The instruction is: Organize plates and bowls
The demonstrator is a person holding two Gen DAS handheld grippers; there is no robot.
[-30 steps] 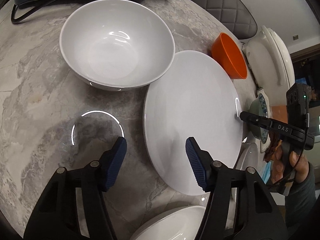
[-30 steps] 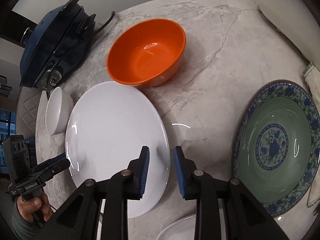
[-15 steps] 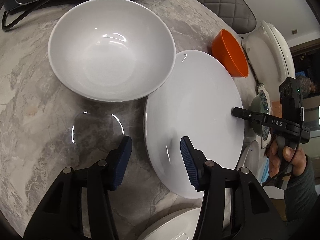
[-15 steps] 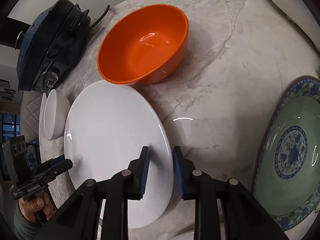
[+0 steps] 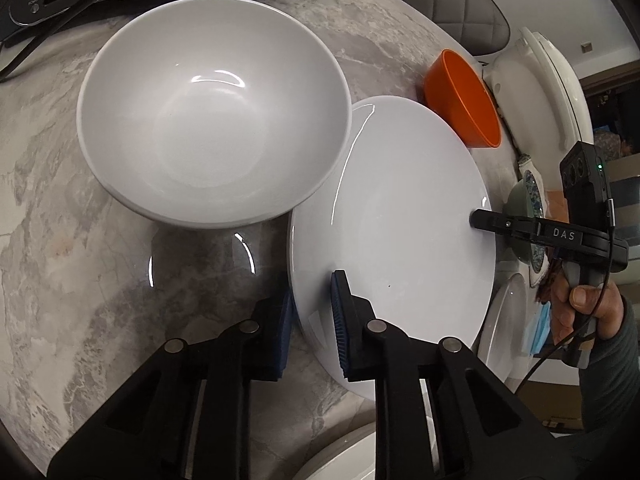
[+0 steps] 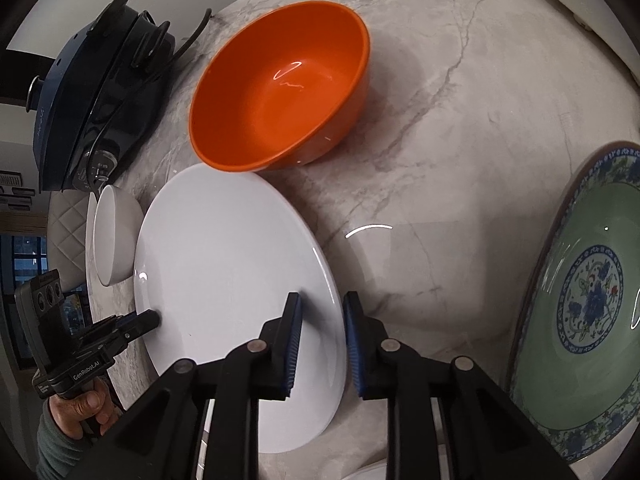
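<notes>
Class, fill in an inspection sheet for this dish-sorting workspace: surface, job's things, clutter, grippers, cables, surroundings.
Surface: grey marble table, glossy, showing lamp reflections.
Job's things: white plate lies flat in the middle; white bowl and orange bowl stand upright at its edges; green patterned plate apart on the right; another white plate partly visible.
Clutter: dark blue cooker; white appliance.
Grippers: left gripper and right gripper both closing across opposite rims of the white plate.
Cables: black cord by the cooker.
Surroundings: quilted grey chair.
</notes>
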